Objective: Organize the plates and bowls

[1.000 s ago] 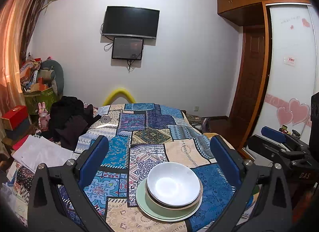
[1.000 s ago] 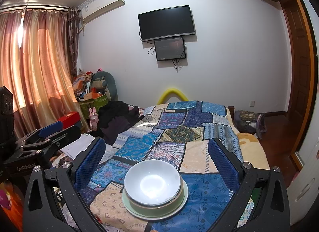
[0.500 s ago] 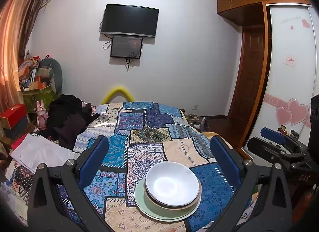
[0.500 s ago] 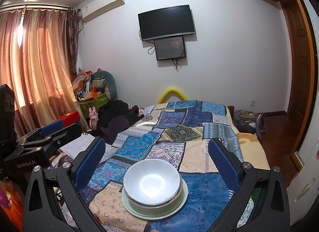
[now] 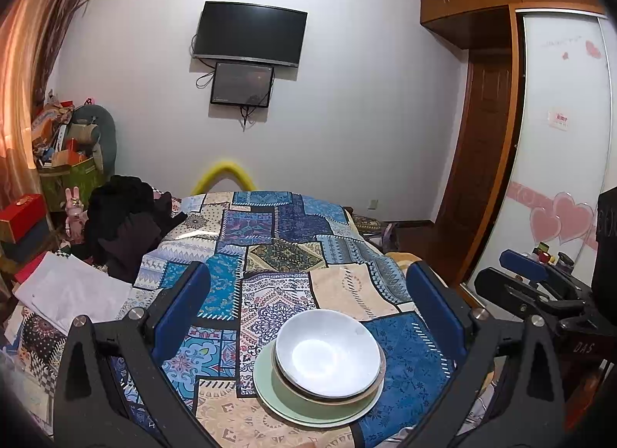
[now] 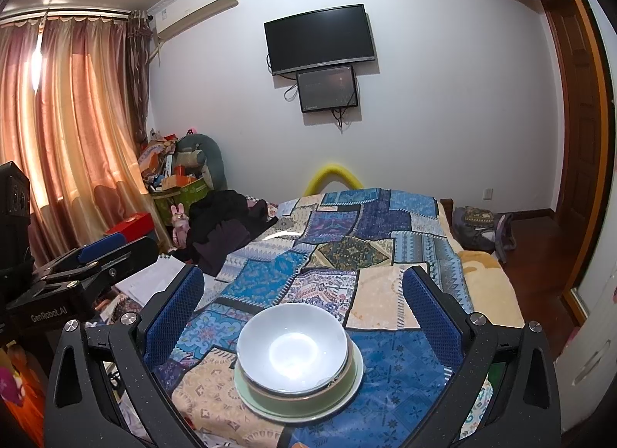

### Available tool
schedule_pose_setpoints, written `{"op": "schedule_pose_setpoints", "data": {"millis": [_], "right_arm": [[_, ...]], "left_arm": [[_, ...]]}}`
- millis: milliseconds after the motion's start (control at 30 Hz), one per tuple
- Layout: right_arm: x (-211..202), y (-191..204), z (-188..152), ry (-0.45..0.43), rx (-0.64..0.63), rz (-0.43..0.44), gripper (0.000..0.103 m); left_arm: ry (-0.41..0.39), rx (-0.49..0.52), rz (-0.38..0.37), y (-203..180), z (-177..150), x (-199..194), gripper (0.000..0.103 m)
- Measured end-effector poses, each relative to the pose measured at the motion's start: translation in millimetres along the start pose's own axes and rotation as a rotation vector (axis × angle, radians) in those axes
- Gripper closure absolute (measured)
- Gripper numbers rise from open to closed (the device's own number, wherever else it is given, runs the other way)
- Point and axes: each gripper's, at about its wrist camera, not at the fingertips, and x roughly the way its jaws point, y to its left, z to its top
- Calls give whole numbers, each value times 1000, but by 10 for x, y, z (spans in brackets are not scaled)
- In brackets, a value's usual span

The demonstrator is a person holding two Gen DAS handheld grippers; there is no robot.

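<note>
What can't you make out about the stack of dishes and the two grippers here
- Dish count: both wrist views show a white bowl on a green plate; the bowl hides whatever sits between.
- Plate's near rim: left gripper frame crowds the bottom edge.
- Right gripper: open, but whoever holds it is out of frame.

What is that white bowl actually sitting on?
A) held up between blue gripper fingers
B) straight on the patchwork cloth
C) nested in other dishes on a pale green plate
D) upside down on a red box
C: the white bowl sits nested in another bowl on a pale green plate, which lies on the patchwork cloth; both grippers are open and apart from it.
</note>
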Motion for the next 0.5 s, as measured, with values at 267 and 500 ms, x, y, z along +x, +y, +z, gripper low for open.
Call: {"op": "schedule_pose_setpoints", "data": {"millis": [267, 500], "right_arm": [[42, -6, -1, 13, 3, 0, 0], [80, -31, -11, 32, 12, -1, 0]], "left_arm": [[1, -8, -7, -13, 0, 27, 0], [23, -23, -18, 21, -24, 97, 0]]}}
